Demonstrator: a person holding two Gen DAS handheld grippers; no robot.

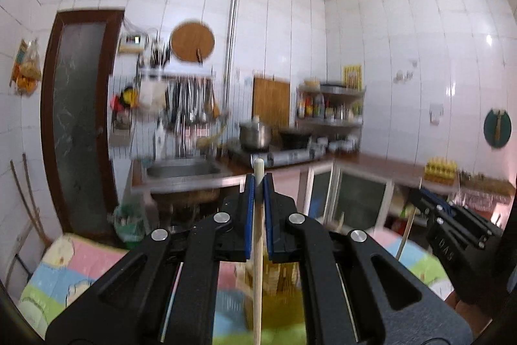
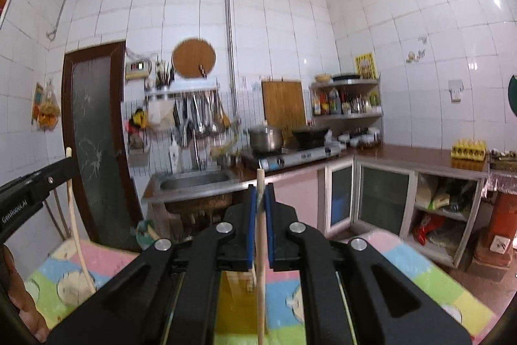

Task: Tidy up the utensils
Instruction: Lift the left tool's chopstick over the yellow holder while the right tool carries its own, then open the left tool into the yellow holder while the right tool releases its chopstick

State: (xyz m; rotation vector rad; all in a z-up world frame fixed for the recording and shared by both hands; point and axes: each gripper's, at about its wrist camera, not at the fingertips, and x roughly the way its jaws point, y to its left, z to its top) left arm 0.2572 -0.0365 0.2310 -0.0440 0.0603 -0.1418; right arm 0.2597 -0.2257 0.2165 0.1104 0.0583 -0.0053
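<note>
My left gripper (image 1: 258, 183) is shut on a pale wooden stick (image 1: 258, 251), a chopstick or utensil handle, held upright above the table. My right gripper (image 2: 261, 194) is shut on a second wooden stick (image 2: 260, 264), also upright. Each gripper shows in the other's view: the right one (image 1: 452, 215) at the right edge with its stick (image 1: 405, 235), the left one (image 2: 35, 183) at the left edge with its stick (image 2: 76, 215). Below the jaws stands a yellowish wooden holder (image 1: 274, 277), blurred; it also shows in the right wrist view (image 2: 236, 296).
A table with a pastel cartoon cloth (image 2: 404, 267) lies beneath both grippers. Beyond are a sink (image 2: 197, 178), a stove with a pot (image 2: 266, 138) and a wok, a corner shelf of bottles (image 2: 345, 102), a brown door (image 2: 93, 134) and low cabinets (image 2: 384, 199).
</note>
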